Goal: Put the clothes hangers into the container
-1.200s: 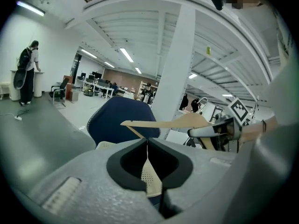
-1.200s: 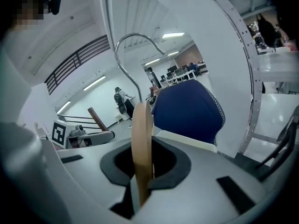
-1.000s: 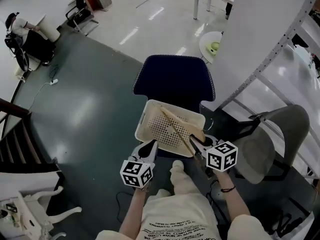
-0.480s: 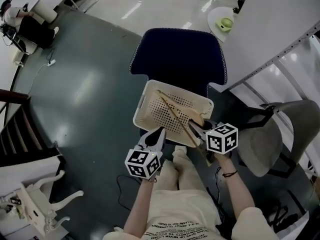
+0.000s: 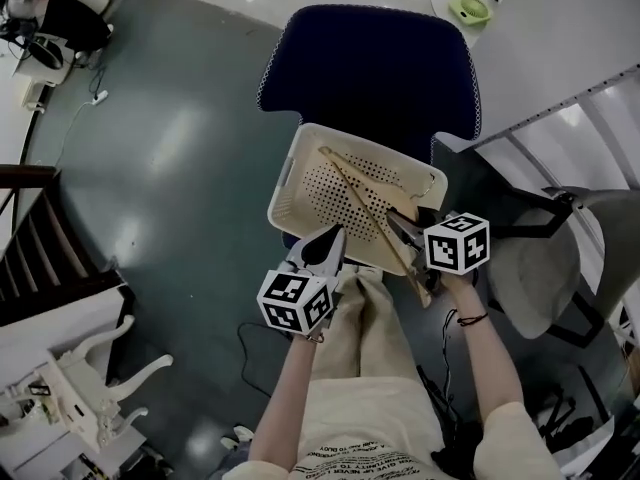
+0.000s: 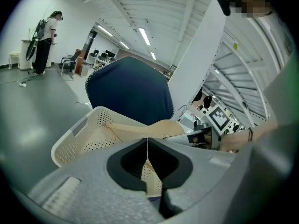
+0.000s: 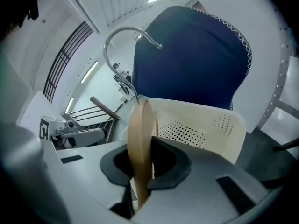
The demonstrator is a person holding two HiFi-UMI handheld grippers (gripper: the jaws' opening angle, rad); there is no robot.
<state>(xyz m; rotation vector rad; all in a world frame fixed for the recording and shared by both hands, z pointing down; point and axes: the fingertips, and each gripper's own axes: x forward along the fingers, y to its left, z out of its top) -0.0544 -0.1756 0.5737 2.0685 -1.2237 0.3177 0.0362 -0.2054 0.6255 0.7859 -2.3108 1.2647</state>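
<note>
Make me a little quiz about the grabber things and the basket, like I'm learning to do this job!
1. True or false: the left gripper is empty, with its jaws together.
2. What does the cream basket sit on? A: the floor. B: the blue chair. C: a shelf.
3. Fill in the blank: the right gripper is shut on a wooden ____.

Key: 1 true. 2 B. 3 hanger.
</note>
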